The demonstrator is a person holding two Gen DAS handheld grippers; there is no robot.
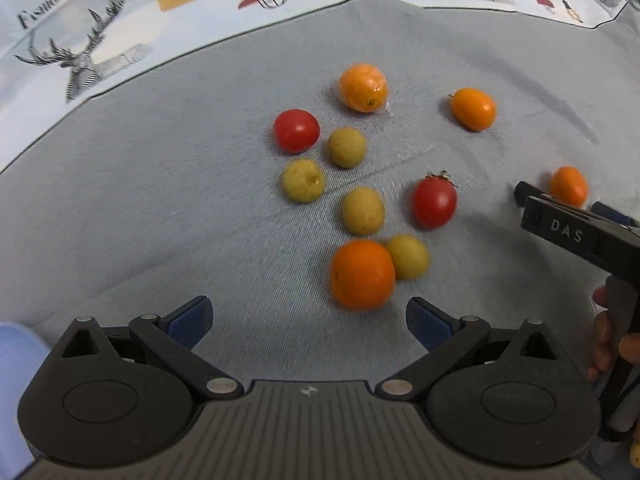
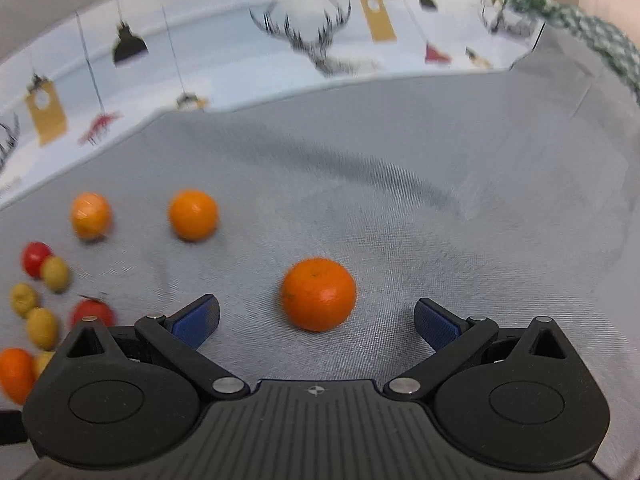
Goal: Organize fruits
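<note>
Several small fruits lie on a grey cloth [image 1: 140,200]. In the left wrist view, my left gripper [image 1: 308,322] is open and empty, just short of an orange kumquat [image 1: 362,274] that touches a yellow-green fruit [image 1: 408,256]. Beyond lie more yellow-green fruits [image 1: 362,210], two red cherry tomatoes [image 1: 434,202] [image 1: 296,130] and two more kumquats [image 1: 364,87] [image 1: 473,109]. In the right wrist view, my right gripper [image 2: 318,318] is open and empty, with a kumquat [image 2: 319,294] between and just ahead of its fingertips. The right gripper also shows in the left wrist view [image 1: 560,204], next to that kumquat [image 1: 568,186].
The grey cloth lies on a white tablecloth [image 1: 120,32] printed with deer heads, tags and lamps. In the right wrist view the fruit cluster [image 2: 40,304] sits at the far left, with two kumquats [image 2: 193,215] [image 2: 90,215] behind it. A green patterned fabric [image 2: 592,32] is at the top right.
</note>
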